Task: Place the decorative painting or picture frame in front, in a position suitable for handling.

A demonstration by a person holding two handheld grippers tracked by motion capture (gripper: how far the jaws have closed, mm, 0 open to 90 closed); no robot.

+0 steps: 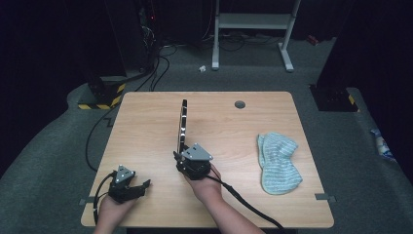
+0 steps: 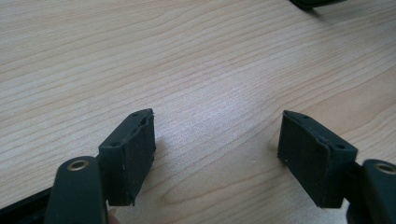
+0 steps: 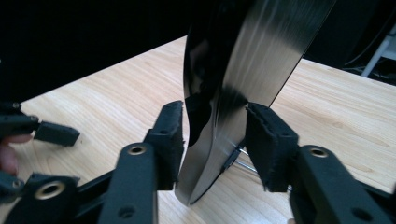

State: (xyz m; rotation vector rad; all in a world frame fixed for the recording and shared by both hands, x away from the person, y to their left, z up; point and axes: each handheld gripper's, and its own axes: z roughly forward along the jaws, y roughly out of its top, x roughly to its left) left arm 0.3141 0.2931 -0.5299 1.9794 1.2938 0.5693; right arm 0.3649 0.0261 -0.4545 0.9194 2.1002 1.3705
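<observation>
Forearms of the person enter from the near edge of the wooden table (image 1: 146,122), the largest item in the scene; its top carries a small round grommet hole (image 1: 239,104) near the far edge.

Next in size is the light blue striped cloth (image 1: 277,162), lying crumpled on the right half of the table, well apart from both grippers.

The glossy black-and-silver flat panel (image 1: 183,126), possibly a phone or small tablet seen edge-on, stands on its lower edge near the table centre. Its long axis rises away from the person and leans slightly. In the right gripper view the panel (image 3: 243,74) passes straight up between the two jaws.

The right gripper (image 1: 191,157) is clenched on the lower end of the panel; both pads (image 3: 268,140) press its faces. The panel therefore lies directly forward of and above this gripper, and the right hand is plainly the nearer one.

The left gripper (image 1: 135,187) rests near the front-left corner, released, with its jaws spread and nothing between them; in its own view the pads (image 2: 135,154) frame bare wood.

Judgement: any lowering or laying flat of the panel turns on rotating about that lower edge, with the cloth to the right as a likely destination or wiping aid.
</observation>
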